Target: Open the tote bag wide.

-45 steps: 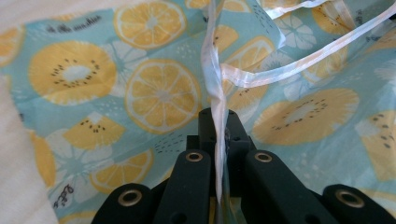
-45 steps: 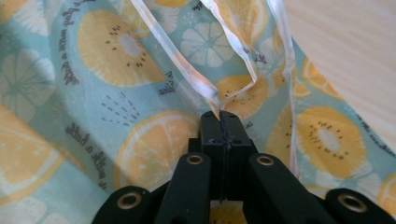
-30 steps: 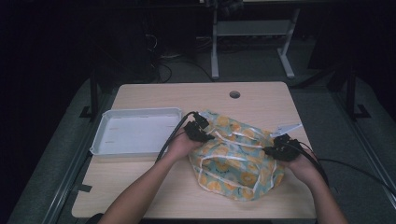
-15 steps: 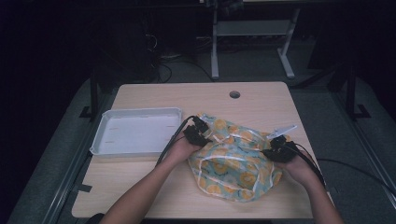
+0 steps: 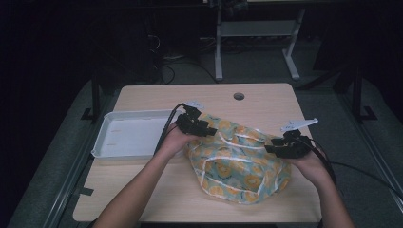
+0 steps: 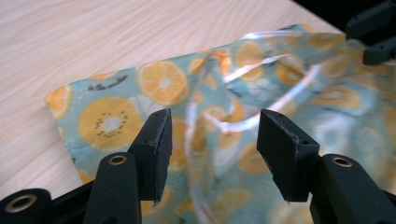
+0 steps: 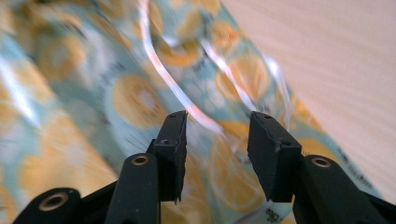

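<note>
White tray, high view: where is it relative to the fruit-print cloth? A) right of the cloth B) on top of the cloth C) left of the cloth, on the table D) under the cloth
C: the white tray sits on the table, left of the fruit-print cloth.

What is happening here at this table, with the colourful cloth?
A person works at a wooden table with a gripper in each hand. A cloth with an orange-slice print lies crumpled in the middle. The left gripper is at its left edge and the right gripper at its right edge. Both sets of jaws have just been opening and now stand apart above the cloth, not pinching it. A white tray sits to the left.
</note>
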`<move>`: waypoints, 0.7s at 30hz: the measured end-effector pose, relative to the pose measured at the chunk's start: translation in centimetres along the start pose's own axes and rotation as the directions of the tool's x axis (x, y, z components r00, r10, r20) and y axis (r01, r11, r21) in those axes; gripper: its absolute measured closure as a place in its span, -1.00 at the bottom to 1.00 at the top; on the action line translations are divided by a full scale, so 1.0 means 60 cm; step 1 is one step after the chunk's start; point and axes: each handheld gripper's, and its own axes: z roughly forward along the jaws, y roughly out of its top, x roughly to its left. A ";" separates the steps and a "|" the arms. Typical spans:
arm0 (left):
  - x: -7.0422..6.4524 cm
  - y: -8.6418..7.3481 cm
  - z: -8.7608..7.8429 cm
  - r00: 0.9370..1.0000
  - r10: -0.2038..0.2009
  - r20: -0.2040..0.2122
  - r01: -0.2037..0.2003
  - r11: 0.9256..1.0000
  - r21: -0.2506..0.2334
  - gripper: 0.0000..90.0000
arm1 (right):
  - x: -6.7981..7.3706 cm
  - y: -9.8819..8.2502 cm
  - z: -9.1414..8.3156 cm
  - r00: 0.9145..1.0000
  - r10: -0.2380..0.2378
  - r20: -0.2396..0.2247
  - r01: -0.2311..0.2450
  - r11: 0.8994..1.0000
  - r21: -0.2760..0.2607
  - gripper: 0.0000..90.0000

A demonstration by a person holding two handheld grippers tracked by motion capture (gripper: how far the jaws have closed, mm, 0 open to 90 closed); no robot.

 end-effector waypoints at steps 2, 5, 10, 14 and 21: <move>-0.010 -0.002 -0.005 1.000 0.025 0.017 -0.025 1.000 0.010 0.01 | 0.010 0.008 -0.012 1.000 -0.006 0.000 0.006 1.000 -0.023 0.25; -0.027 -0.007 -0.007 0.997 0.064 0.044 -0.066 0.997 0.032 0.01 | 0.031 0.014 -0.022 0.999 -0.043 -0.029 0.042 0.998 -0.037 0.27; -0.050 -0.010 -0.010 0.990 0.120 0.072 -0.124 0.991 0.048 0.00 | 0.070 0.011 -0.023 0.990 -0.101 -0.103 0.099 0.995 -0.026 0.26; -0.053 -0.010 -0.007 0.989 0.124 0.081 -0.128 0.991 0.047 -0.01 | 0.081 0.008 -0.026 0.983 -0.112 -0.144 0.109 0.994 -0.029 0.24; -0.050 -0.015 0.012 0.989 0.117 0.094 -0.124 0.990 0.071 -0.01 | 0.085 0.009 0.007 0.977 -0.139 -0.159 0.143 0.990 0.013 0.30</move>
